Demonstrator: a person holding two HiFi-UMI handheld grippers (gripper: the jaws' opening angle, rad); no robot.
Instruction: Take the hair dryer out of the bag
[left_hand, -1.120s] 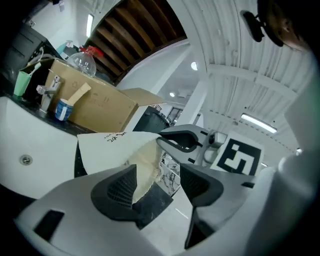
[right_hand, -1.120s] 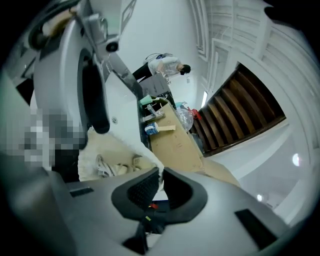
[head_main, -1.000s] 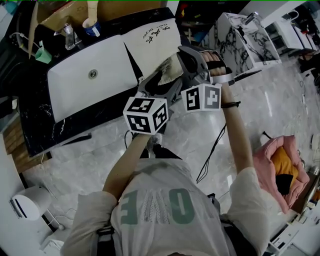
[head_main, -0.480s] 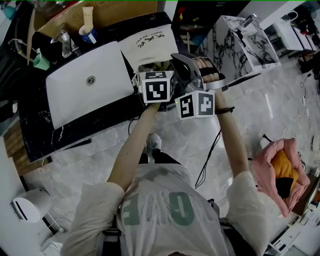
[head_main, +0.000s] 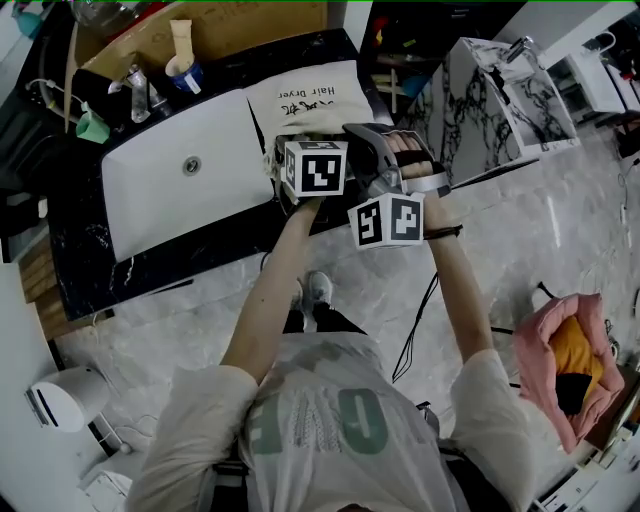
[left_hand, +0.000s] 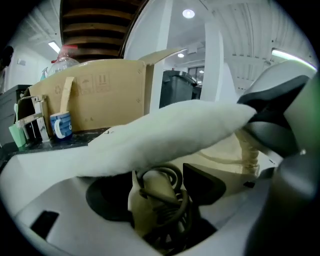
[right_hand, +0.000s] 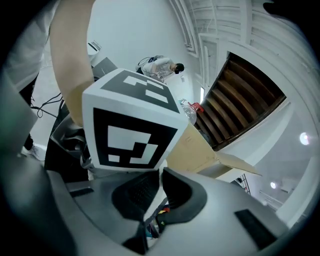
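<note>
A white cloth bag (head_main: 310, 98) printed "Hair Dryer" lies on the black counter (head_main: 75, 255) beside the sink. My right gripper (head_main: 365, 140) is shut on the bag's near edge and holds the mouth up; a thin strip of white fabric shows between its nearly closed jaws (right_hand: 152, 199). My left gripper (head_main: 312, 165) points down into the bag's mouth. In the left gripper view the beige hair dryer (left_hand: 155, 192), with its dark cord wound round it, sits between my left gripper's (left_hand: 159, 186) spread jaws, under the lifted bag cloth (left_hand: 165, 132). The left jaws look open around it.
A white sink basin (head_main: 180, 178) fills the counter left of the bag. Behind it stand a cardboard box (head_main: 250, 18), a mug with a tube (head_main: 183, 68), a bottle (head_main: 140, 80) and a green cup (head_main: 88, 125). A marble block (head_main: 490, 90) is at the right, a pink bag (head_main: 560, 360) on the floor.
My left gripper has moved up the picture from the counter's front edge into the bag's mouth and tipped downward. The right gripper has dipped slightly, still gripping the bag's edge.
</note>
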